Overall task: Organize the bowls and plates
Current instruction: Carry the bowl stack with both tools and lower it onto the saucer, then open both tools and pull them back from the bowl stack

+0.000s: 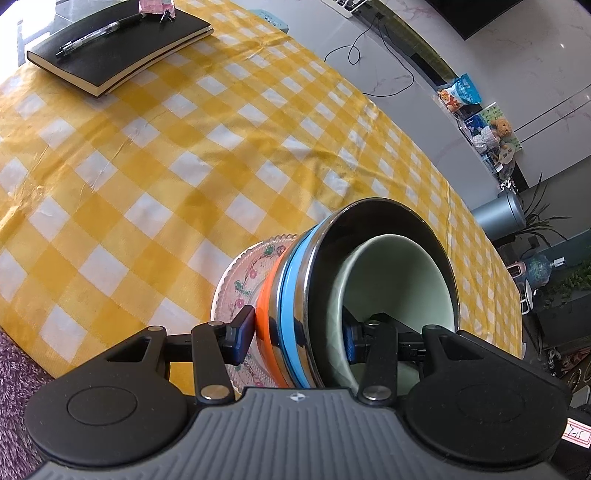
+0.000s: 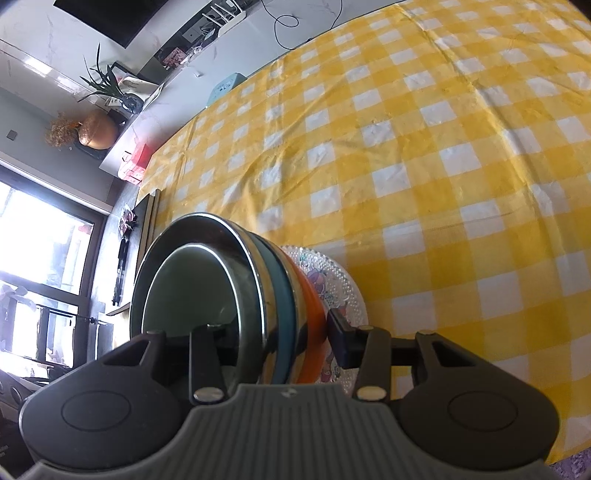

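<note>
Carrying nested bowls and plate above tablecloth; left gripper, right gripper both clamped on stack. Next: level lowering, then release.

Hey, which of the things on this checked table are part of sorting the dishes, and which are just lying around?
Part of the job:
- green bowl
- steel bowls with blue and orange bands
- patterned plate
- left gripper and right gripper, clamped on the stack

Lying about:
- black notebook
- pen
</note>
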Demonstrator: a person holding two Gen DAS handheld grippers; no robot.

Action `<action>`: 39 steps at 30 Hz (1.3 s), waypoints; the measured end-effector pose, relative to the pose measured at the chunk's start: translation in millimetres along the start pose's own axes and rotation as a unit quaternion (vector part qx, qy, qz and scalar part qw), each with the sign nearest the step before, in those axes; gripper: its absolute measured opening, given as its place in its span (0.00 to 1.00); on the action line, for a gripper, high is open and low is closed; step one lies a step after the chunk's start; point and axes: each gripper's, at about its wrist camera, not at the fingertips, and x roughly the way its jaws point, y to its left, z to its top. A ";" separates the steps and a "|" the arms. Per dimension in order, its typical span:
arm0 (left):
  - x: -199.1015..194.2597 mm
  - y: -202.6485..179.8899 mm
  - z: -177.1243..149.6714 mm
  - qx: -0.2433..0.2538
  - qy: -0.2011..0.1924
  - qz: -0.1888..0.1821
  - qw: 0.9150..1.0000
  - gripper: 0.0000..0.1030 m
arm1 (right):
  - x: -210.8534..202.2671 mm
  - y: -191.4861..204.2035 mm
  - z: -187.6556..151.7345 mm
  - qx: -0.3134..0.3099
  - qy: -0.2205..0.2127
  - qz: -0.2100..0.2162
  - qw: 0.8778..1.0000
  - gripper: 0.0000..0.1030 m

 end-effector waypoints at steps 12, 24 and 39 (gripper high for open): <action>-0.6 -1.5 -0.9 0.016 -0.007 -0.003 1.000 0.51 | -2.2 5.2 -3.0 -0.019 -0.003 0.009 1.000 0.52; -30.6 -17.9 -3.2 0.060 -0.085 0.017 0.994 0.71 | -28.5 23.3 -6.2 -0.075 -0.064 -0.016 0.995 0.64; -106.9 -67.1 -76.4 0.253 -0.242 0.030 0.936 0.71 | -112.3 31.1 -60.6 -0.199 -0.203 -0.074 0.956 0.70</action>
